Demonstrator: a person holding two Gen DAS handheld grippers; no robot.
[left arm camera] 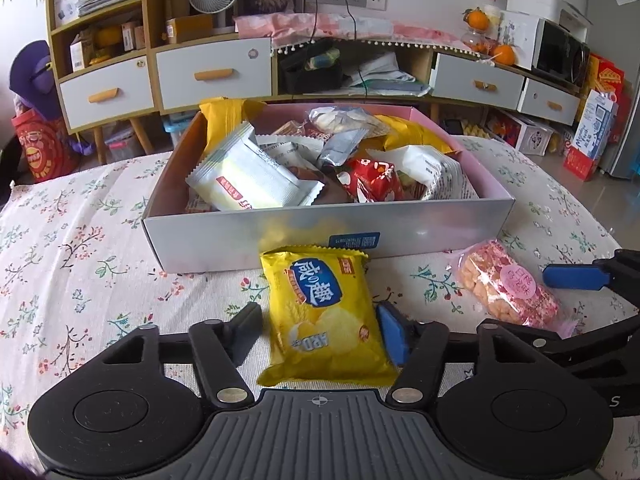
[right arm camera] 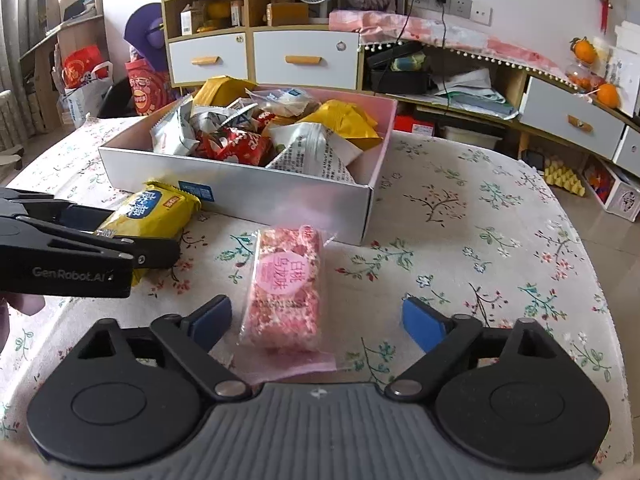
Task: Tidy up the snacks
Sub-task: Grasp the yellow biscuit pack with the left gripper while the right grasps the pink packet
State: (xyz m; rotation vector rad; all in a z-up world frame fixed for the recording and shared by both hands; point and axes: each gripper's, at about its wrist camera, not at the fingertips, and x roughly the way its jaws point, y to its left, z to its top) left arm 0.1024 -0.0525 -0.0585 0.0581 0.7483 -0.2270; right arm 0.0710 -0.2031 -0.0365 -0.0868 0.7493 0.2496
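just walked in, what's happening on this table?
Snacks are being sorted into the box, already piled with packets. Two remain on the tablecloth in front of it. The left gripper is open around the yellow chip bag; the right gripper is open around the pink rice cracker pack. Neither is lifted yet.

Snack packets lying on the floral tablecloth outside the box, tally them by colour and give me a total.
Yellow crinkly chip packet: 1
Pink clear-wrapped rice cracker packet: 1
Total: 2, both in front of the white cardboard box, each between the open fingers of one gripper.
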